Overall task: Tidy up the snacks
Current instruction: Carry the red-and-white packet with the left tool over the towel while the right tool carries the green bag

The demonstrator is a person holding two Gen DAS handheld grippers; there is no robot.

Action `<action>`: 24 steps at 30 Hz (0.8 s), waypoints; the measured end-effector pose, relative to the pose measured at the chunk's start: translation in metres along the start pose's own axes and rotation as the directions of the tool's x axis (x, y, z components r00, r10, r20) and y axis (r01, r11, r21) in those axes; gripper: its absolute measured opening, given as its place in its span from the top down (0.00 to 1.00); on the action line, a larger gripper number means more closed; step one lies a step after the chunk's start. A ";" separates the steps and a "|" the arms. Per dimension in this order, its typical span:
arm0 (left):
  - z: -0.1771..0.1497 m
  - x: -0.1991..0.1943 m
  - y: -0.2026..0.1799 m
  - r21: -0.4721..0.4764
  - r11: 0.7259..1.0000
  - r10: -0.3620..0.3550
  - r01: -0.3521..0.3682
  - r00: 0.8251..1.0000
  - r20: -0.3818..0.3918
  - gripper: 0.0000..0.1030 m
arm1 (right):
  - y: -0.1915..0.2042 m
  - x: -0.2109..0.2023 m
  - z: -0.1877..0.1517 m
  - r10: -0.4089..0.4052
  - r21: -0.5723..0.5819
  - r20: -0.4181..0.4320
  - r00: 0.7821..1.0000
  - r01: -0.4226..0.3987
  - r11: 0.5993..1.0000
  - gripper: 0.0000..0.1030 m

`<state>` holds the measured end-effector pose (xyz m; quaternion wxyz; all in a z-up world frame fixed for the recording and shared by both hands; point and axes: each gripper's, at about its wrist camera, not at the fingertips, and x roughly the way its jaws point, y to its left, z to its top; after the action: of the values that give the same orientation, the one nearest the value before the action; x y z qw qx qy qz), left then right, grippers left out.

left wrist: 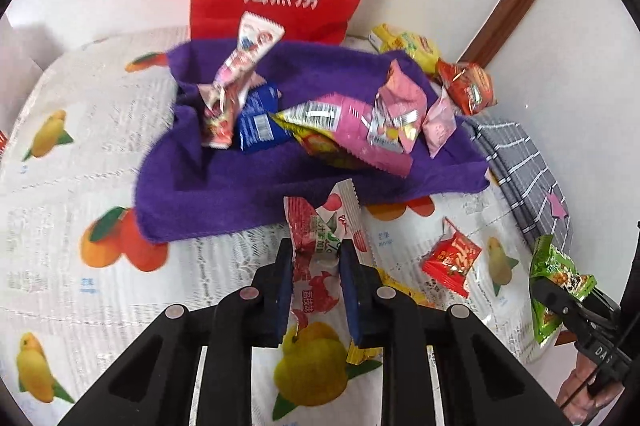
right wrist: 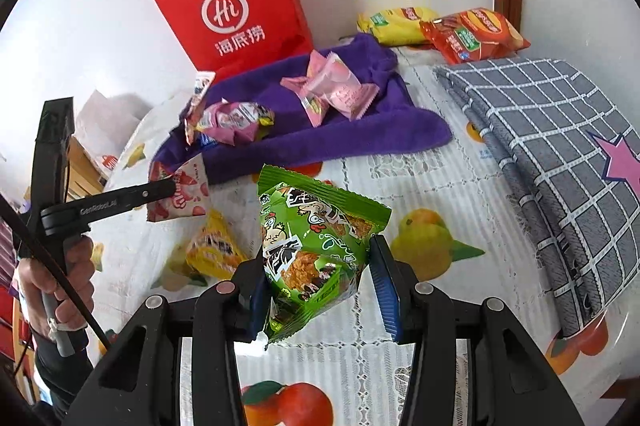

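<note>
My left gripper (left wrist: 316, 262) is shut on a red and white snack packet (left wrist: 320, 250), held above the table just short of the purple towel (left wrist: 224, 193). Several snack packets lie on that towel (right wrist: 320, 141), among them pink ones (left wrist: 360, 129) and a blue one (left wrist: 256, 121). My right gripper (right wrist: 316, 266) is shut on a green snack packet (right wrist: 312, 246), held above the table. The green packet also shows at the right edge of the left wrist view (left wrist: 556, 282). A small red packet (left wrist: 452, 262) and a yellow packet (right wrist: 212, 250) lie loose on the table.
A red paper bag (right wrist: 236, 9) stands behind the towel against the wall. A yellow chip bag (right wrist: 396, 21) and a red chip bag (right wrist: 476, 33) lie at the back. A folded grey checked cloth (right wrist: 552, 153) lies at the right. The fruit-print tablecloth (right wrist: 420, 193) covers the table.
</note>
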<state>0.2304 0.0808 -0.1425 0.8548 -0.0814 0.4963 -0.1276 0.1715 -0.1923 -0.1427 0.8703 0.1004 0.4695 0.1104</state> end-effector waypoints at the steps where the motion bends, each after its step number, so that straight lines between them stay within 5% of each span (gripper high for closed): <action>1: 0.001 -0.003 0.001 -0.001 1.000 0.000 0.000 1.000 0.006 0.80 | 0.001 -0.002 0.003 -0.003 -0.003 0.006 1.000 0.003 1.000 0.56; 24: 0.074 -0.070 0.016 -0.023 0.999 0.044 -0.041 0.983 0.180 0.80 | 0.061 -0.010 0.130 0.033 -0.088 0.121 0.992 -0.022 0.996 0.56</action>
<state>0.2639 0.1182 -0.0520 0.8980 -0.0903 0.4196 -0.0965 0.2696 -0.1466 -0.0474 0.8993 0.0755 0.4087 0.1364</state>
